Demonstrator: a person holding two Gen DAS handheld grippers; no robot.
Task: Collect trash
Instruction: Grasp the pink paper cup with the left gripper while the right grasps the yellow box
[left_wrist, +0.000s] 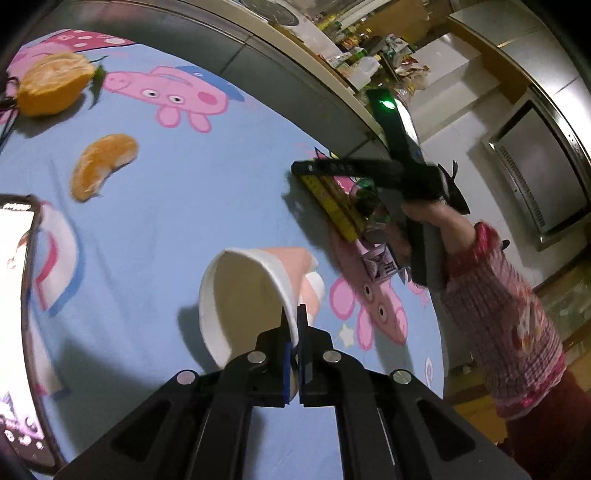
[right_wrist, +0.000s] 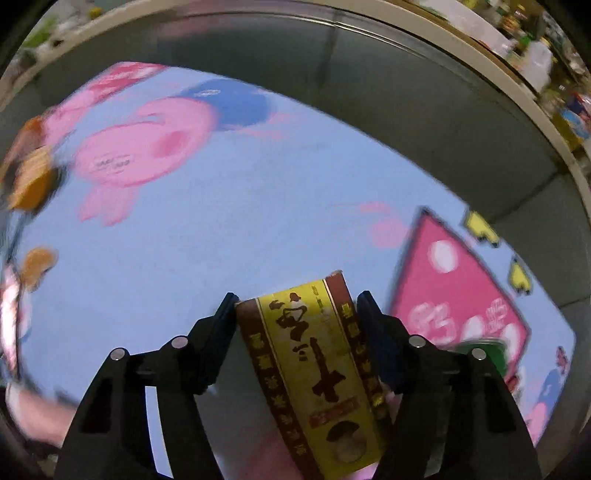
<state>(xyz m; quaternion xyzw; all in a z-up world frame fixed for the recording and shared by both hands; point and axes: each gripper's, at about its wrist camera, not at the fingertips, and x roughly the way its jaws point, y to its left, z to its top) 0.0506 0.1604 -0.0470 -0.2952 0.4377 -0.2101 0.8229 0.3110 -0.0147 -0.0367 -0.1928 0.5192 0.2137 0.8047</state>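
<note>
In the left wrist view my left gripper is shut on the rim of a white paper cup with a pink outside, which is tipped on its side over the blue cartoon tablecloth. A yellow and dark-red box lies between the fingers of my right gripper, close to both pads, and I see no squeeze on it. From the left wrist the same box rests near the table's right edge under that gripper. A peeled orange half and an orange segment lie at the far left.
A phone with a lit screen lies at the left edge, beside a white, red and blue wrapper. A small purple carton sits by the box. A person's hand in a pink patterned sleeve holds the right gripper. The table edge curves along the back and right.
</note>
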